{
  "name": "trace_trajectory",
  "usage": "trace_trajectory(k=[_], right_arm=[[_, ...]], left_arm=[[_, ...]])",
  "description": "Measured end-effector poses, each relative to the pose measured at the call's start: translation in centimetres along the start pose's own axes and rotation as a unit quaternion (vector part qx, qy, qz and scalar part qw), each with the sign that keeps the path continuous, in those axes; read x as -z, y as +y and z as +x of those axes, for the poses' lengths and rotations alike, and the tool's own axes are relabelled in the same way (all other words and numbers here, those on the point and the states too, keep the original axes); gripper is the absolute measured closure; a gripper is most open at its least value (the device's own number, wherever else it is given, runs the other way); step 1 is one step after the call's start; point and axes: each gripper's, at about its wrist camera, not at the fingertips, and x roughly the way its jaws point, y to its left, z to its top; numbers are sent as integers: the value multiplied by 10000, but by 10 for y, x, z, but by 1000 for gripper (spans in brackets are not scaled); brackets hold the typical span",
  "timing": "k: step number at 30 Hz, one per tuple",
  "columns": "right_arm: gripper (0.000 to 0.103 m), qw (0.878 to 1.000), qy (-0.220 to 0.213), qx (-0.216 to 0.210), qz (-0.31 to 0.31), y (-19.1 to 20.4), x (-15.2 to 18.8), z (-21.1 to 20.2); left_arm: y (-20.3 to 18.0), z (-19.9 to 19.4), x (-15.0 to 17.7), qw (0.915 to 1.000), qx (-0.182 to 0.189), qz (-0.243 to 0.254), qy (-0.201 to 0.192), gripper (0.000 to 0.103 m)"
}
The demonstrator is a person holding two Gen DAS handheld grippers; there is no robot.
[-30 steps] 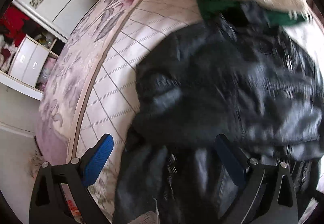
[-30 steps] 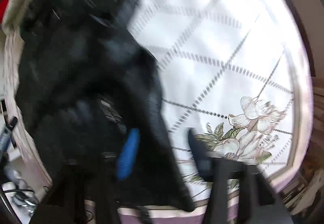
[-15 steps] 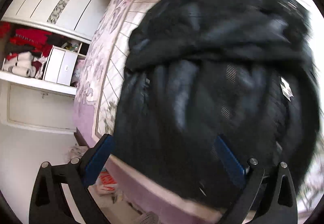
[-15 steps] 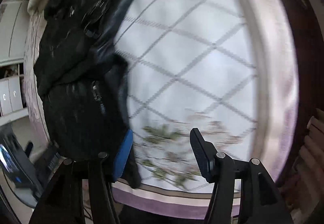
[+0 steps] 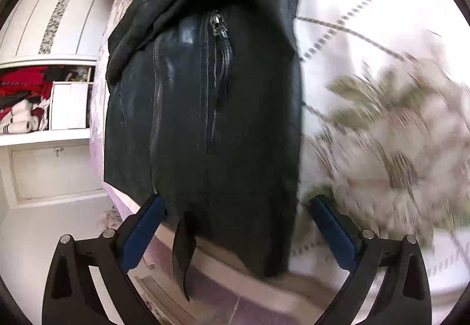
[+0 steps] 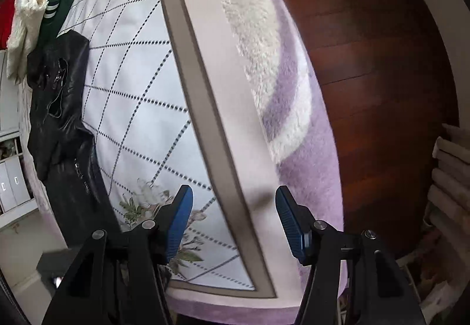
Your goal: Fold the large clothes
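One garment in play — black leather jacket [image 5: 202, 96], laid lengthwise along bed [image 6: 141, 107] near its side edge, hem end overhanging the purple border toward the camera. Largest thing in view is the bed itself: white quilted cover w/ dotted diamond lines and a flower print, nothing else on most of it. Pile of other clothes [image 6: 35, 16] — red, cream, green — seen at far end, touching the jacket's collar end.

Jacket judged heavy for a garment, thick and fairly stiff; creases expected to hold poorly, folds likely to spring back. Surface glossy, so prob. slippery between smooth pads. Front zip [image 5: 220, 31] and seams noted as firmer lines. Best taken at hem corners or shoulder seams, where material is doubled — a flat panel mid-body not advised, pads likely to slide off.

Left gripper [image 5: 235, 207] held over hem end, jaws wide apart, straddling the jacket w/o pressing it; nothing gripped. Right gripper [image 6: 233, 201] jaws have just been opening; now apart, empty, over bed's border, well away from jacket.
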Motion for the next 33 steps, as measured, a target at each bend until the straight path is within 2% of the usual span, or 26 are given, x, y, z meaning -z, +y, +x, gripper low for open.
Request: trace_trajectory(k=[3,4,5,6,7,8,9,12,14,16,17,18,20,23,24,25,26,27,29,30,33], right_arm=[[42,9999,34,-106,-41,2,-9,3],[42,9998,33,-184,-42,4,-11,5],[42,9997,30,-237,-45,6,-13,7],[42,9995,32,-293,-62,10,-14,10],[42,9994,28,-343,-71,14,-16,12],[42,9990,19,-441,-116,20,-19,13],[42,9984,10,-545,-149,25,-21,15],[42,9953,-39,-913,-313,44,-30,16],[41,9903,-34,-1337,-388,60,-38,17],[27,9838,28,-1750,-398,77,-46,20],[22,9759,5,-2150,-385,90,-52,20],[17,9711,-17,-2359,-366,98,-55,21],[16,9541,-16,-2983,-269,120,-68,22],[15,9410,169,-3379,-15,156,-90,45],[15,9414,226,-3364,62,165,-97,55],[17,9420,302,-3340,163,175,-103,65],[25,9394,295,-3403,281,183,-106,71],[65,9369,214,-3468,378,191,-109,74],[73,9488,21,-3143,327,212,-110,66],[76,9507,-81,-3085,296,219,-109,60],[80,9606,-404,-2749,-101,253,-95,24]], left_arm=[[13,4,-17,9998,18,-196,-95,1],[18,6,-23,9997,26,-220,-140,9],[25,8,-28,9994,34,-248,-219,38],[29,8,-30,9993,126,-275,-238,57],[38,12,-35,9984,405,-349,-197,86],[43,10,-36,9980,454,-410,-176,87],[46,5,-40,9978,446,-451,-206,93],[82,-3,-42,9941,657,-815,-290,95],[109,-14,-42,9902,819,-1065,-376,96],[137,-25,-44,9868,920,-1219,-540,97],[144,-31,-45,9864,909,-1231,-606,98],[153,-34,-47,9853,944,-1257,-660,98],[168,-36,-50,9835,1058,-1288,-702,100],[175,-31,-53,9814,1262,-1290,-661,99],[176,-26,-54,9811,1315,-1262,-657,99],[177,-23,-54,9800,1413,-1246,-638,99],[176,-23,-54,9789,1495,-1242,-629,99],[177,-22,-53,9776,1580,-1239,-625,99],[182,-22,-49,9736,1817,-1233,-633,99],[186,-22,-47,9716,1907,-1243,-645,99],[210,-12,-39,9614,2347,-1319,-566,99]])
